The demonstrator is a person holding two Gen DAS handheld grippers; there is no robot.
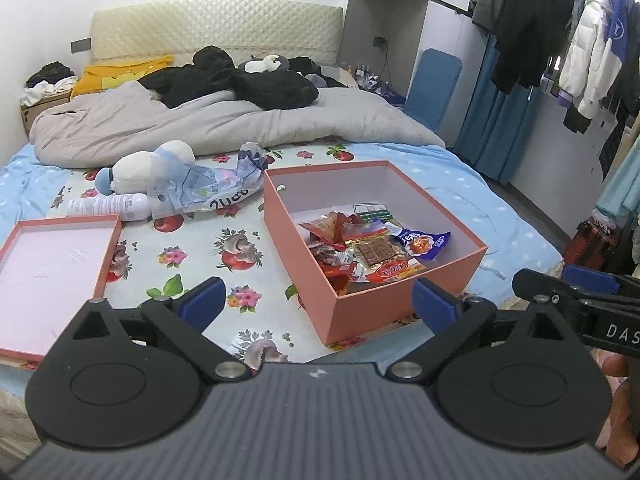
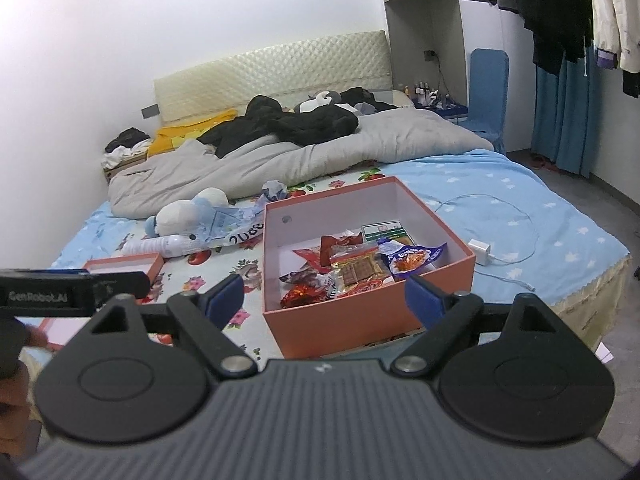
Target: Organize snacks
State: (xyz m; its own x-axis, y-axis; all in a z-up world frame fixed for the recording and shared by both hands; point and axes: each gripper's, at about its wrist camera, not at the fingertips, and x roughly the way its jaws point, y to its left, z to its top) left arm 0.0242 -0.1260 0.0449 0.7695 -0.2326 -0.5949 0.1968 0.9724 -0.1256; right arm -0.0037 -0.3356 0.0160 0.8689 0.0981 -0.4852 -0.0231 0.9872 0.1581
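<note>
An open salmon-pink box sits on the bed near its foot. Inside lie several snack packets, among them a blue one and a green-and-white one at the back. The box's lid lies upturned to the left. My left gripper is open and empty, held just short of the box's near corner. My right gripper is open and empty, in front of the box's near wall.
Behind the box lie a crumpled plastic bag, a white bottle and a plush toy. A grey duvet covers the far bed. A white charger with cable lies right of the box.
</note>
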